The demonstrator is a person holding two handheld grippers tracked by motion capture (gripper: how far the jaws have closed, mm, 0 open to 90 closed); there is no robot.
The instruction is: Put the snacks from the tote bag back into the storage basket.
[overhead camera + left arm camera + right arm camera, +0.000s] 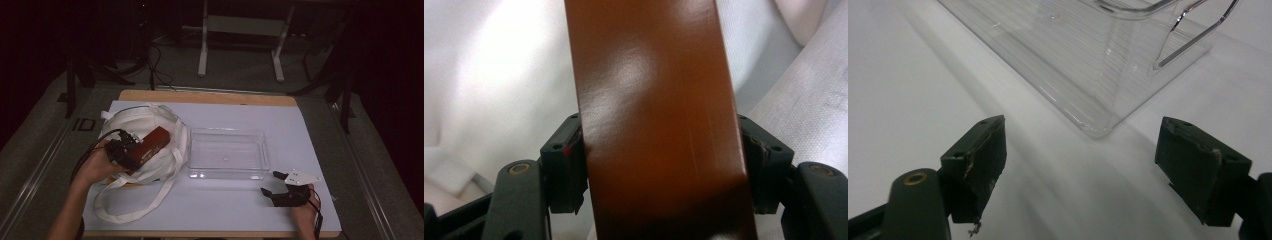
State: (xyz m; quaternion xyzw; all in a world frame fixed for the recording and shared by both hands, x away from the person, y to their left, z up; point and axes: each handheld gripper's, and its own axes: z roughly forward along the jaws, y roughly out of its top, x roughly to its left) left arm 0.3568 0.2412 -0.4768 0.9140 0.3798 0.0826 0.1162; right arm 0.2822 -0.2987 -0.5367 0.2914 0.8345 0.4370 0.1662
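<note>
Black pads (569, 170) of the left gripper (663, 170) stand at either side of a glossy reddish-brown rectangular box (654, 110), which fills the gap between them in the left gripper view. Both pads lie right against the box's long sides, though whether they press on it cannot be told, since the edges merely meet. Behind the box lies the soft white cloth of a cotton tote bag (489, 80).

From the high view, the left gripper (131, 150) sits over the white bag (145, 125) at the table's left, with the brown box (154, 141) slanting up and away from it, resting on the bag's bunched cloth. A person's left hand (97, 167) holds the gripper from below, and the bag's long strap (132, 210) loops toward the near table edge.

Jaws of the right gripper (1083, 175) stand wide apart with nothing between them (bare white tabletop shows in the gap). Just ahead of them is the near corner of a clear plastic rectangular tray (1083, 65), apart from both pads. In the high view this gripper (274, 184) rests near the table's front right, held by the right hand (304, 212), and the clear tray (227, 172) stands at the table's middle, just beside the bag. A white sheet (300, 130) covers the wooden table (210, 96).
</note>
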